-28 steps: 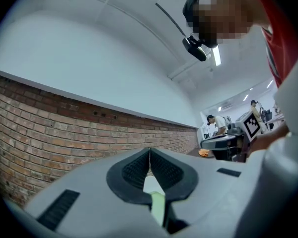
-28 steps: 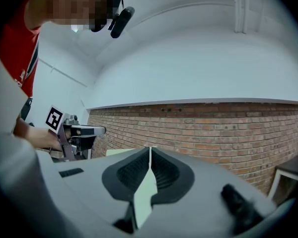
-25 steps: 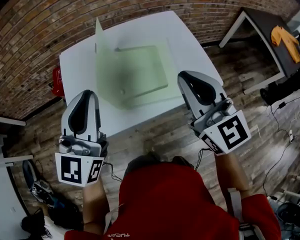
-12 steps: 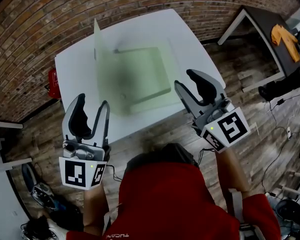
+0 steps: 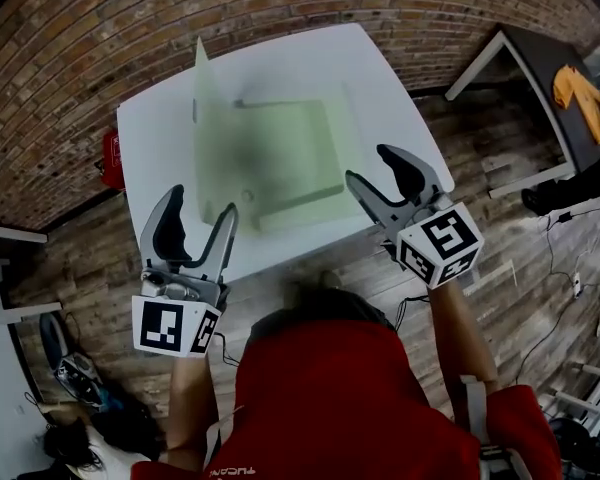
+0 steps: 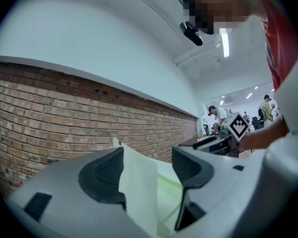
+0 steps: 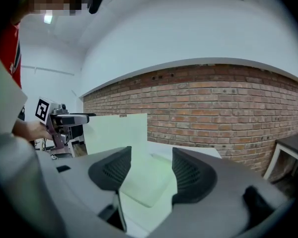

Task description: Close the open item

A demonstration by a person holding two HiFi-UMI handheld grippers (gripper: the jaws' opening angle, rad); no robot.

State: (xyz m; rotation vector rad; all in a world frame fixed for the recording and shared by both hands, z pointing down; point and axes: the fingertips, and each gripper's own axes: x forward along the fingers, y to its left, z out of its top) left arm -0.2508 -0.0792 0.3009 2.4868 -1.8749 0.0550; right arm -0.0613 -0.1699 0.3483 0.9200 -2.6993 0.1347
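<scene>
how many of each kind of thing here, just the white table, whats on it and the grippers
white table: 1
pale green case, lid standing open: 1
grippers: 2 (left gripper, right gripper; jaws of both have just been opening, nothing gripped)
total: 4

The left hand-held gripper (image 5: 202,208) and right hand-held gripper (image 5: 370,166) have just been opening: jaws that were shut a second ago now stand wide apart, empty. Both now sit nearer the open green box (image 5: 280,158) ahead of them.
</scene>
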